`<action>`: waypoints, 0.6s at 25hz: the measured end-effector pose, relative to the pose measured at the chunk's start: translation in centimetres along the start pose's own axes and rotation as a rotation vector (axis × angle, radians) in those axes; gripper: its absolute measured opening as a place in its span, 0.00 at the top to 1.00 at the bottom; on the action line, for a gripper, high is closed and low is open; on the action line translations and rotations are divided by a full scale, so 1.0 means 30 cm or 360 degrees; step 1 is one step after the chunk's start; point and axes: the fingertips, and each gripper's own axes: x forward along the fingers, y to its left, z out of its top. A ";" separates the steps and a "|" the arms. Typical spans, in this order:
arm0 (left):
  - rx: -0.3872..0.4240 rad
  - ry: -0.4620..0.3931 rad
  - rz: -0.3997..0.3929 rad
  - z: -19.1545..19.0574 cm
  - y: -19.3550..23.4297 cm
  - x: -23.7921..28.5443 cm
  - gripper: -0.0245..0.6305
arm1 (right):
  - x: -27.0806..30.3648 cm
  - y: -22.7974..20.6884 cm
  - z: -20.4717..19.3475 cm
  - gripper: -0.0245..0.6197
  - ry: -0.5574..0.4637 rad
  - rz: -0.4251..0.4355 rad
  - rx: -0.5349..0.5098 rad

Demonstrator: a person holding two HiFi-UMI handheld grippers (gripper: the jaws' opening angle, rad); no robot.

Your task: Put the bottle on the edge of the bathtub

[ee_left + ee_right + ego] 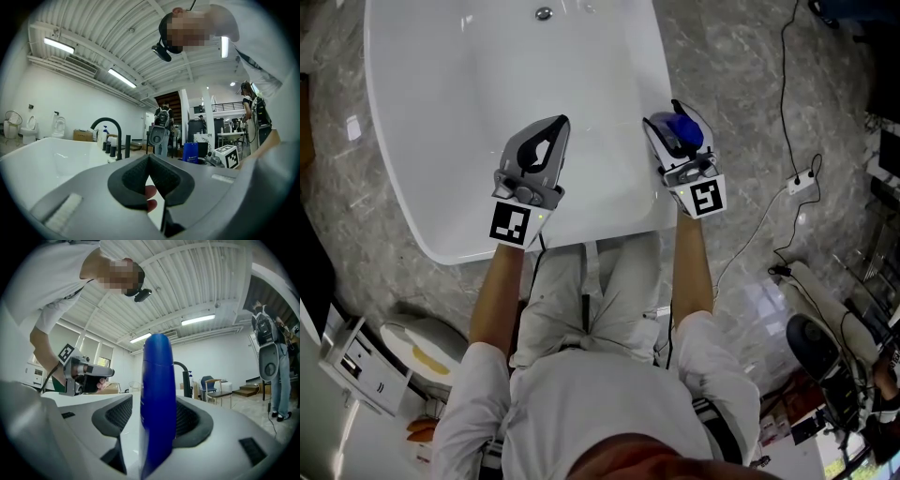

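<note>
Right gripper [667, 116] jaws apart around bottle [158, 394]

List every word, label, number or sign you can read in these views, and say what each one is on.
No text here is readable.
Blue bottle: white print shows on it in the left gripper view, but it is too small to read.
Left marker cube and right marker cube: black-and-white square patterns only, no words or numbers.
</note>
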 end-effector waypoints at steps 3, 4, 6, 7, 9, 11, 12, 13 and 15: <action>-0.0011 0.0033 -0.0006 0.023 -0.006 -0.017 0.97 | 0.004 0.002 -0.003 0.49 0.0086 -0.0032 -0.0013; -0.0018 0.0043 -0.0006 0.035 -0.009 -0.025 0.97 | 0.000 0.000 0.000 0.44 0.0110 -0.0047 -0.0023; -0.0023 0.0063 -0.0010 0.067 -0.020 -0.044 0.97 | -0.014 -0.006 0.028 0.40 0.0141 -0.0083 -0.0027; -0.0019 0.0074 -0.0015 0.087 -0.026 -0.055 0.97 | -0.022 -0.009 0.058 0.39 0.0144 -0.0106 -0.0014; -0.0009 0.0096 -0.0023 0.136 -0.034 -0.076 0.97 | -0.037 -0.010 0.140 0.40 0.0127 -0.0131 -0.0017; -0.0005 0.0107 -0.0021 0.200 -0.035 -0.095 0.97 | -0.049 -0.001 0.233 0.40 0.0109 -0.0133 -0.0039; -0.0004 0.0105 -0.0021 0.238 -0.034 -0.102 0.97 | -0.054 0.006 0.277 0.41 0.0109 -0.0130 -0.0050; -0.0002 0.0099 -0.0022 0.276 -0.036 -0.109 0.97 | -0.061 0.015 0.317 0.41 0.0115 -0.0123 -0.0067; 0.0003 0.0086 -0.0027 0.357 -0.047 -0.118 0.97 | -0.075 0.035 0.400 0.43 0.0119 -0.0110 -0.0086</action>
